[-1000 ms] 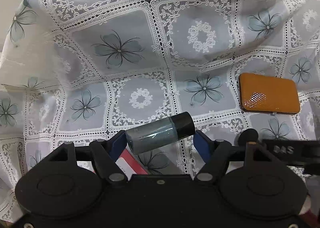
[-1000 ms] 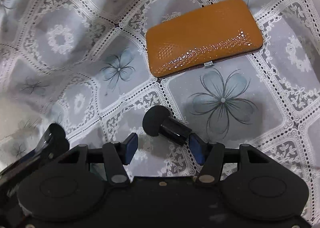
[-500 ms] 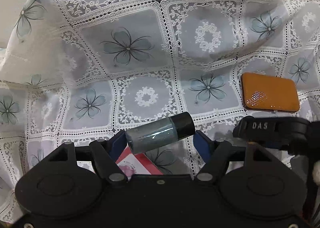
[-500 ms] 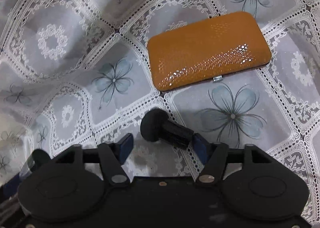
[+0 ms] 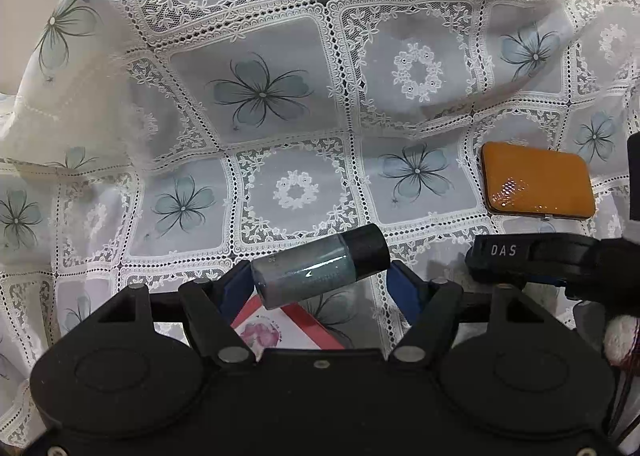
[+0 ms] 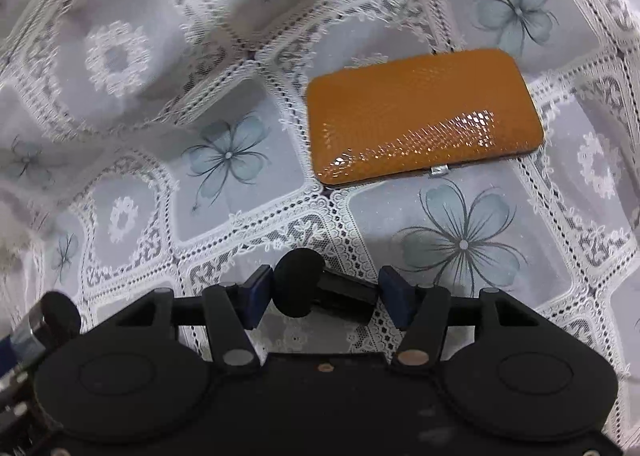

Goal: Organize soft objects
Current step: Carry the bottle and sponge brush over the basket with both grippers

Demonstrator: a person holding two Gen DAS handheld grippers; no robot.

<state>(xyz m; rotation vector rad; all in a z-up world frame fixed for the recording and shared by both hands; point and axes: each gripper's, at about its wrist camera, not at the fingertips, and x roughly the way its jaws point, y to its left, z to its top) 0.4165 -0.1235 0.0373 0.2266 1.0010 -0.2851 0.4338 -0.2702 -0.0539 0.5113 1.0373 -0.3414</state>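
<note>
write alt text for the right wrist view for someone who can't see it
The right gripper holds a small black applicator with a round puff head crosswise between its blue-padded fingers, above a white lace tablecloth printed with grey-blue flowers. Beyond it, a glossy orange case lies flat and closed on the cloth. Part of the left gripper shows at the lower left edge.

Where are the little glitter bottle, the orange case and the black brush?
glitter bottle [image 5: 308, 276], left wrist view, clear body.
orange case [image 6: 424, 115], right wrist view, middle of lid.
black brush [image 6: 300, 282], right wrist view, rounded head.

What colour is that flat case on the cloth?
Glossy orange-brown case with a scaly texture; clearest in the right wrist view.
</note>
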